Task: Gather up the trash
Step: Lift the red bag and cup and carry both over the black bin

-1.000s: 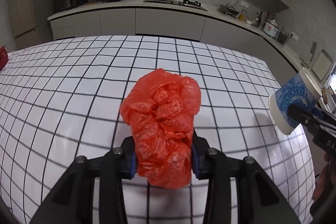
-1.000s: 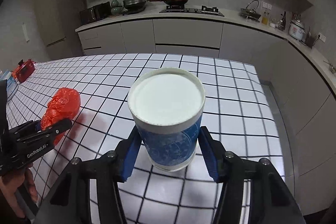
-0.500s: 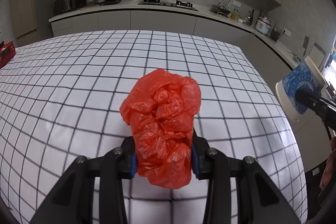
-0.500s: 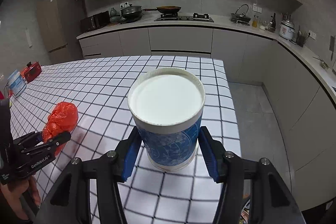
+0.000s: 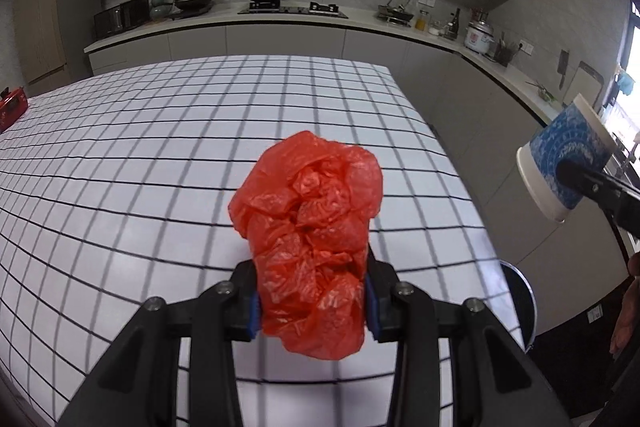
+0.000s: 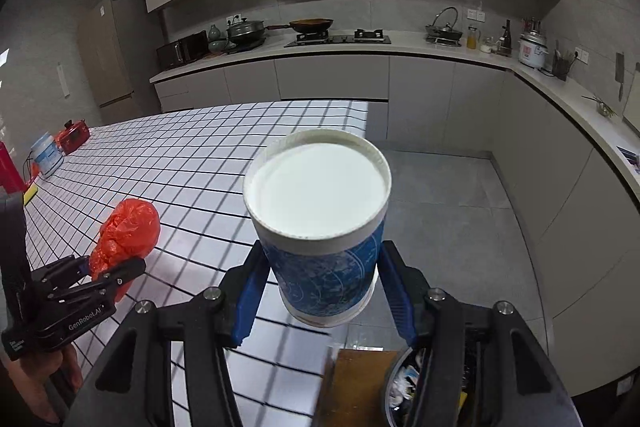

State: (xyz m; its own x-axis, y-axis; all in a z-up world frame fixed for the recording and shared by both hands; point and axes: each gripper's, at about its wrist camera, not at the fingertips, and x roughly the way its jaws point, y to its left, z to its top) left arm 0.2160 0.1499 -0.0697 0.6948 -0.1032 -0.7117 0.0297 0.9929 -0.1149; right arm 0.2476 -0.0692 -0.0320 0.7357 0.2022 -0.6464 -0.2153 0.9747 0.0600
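Observation:
My left gripper (image 5: 311, 301) is shut on a crumpled red plastic bag (image 5: 310, 227), held in the air above the right part of the checked tablecloth (image 5: 160, 155). The same red bag (image 6: 126, 231) shows at the left of the right wrist view, in the left gripper (image 6: 108, 269). My right gripper (image 6: 322, 291) is shut on a blue patterned paper cup (image 6: 320, 227) with a white rim, held past the table's right edge over the floor. In the left wrist view that cup (image 5: 564, 163) hangs at the far right. A trash bin (image 6: 404, 383) with litter inside sits low, under the right gripper.
A round bin rim (image 5: 520, 295) shows beside the table's right edge. Grey floor (image 6: 460, 187) lies between the table and the kitchen counters (image 6: 400, 67). A red box (image 6: 74, 135) and a white tub (image 6: 46, 157) stand at the table's far left. A wooden surface (image 6: 356, 383) sits beside the bin.
Both grippers have travelled rightwards along the table, keeping the bag and the cup. The right gripper now hangs beyond the table's edge, and the bin has come into view below it.

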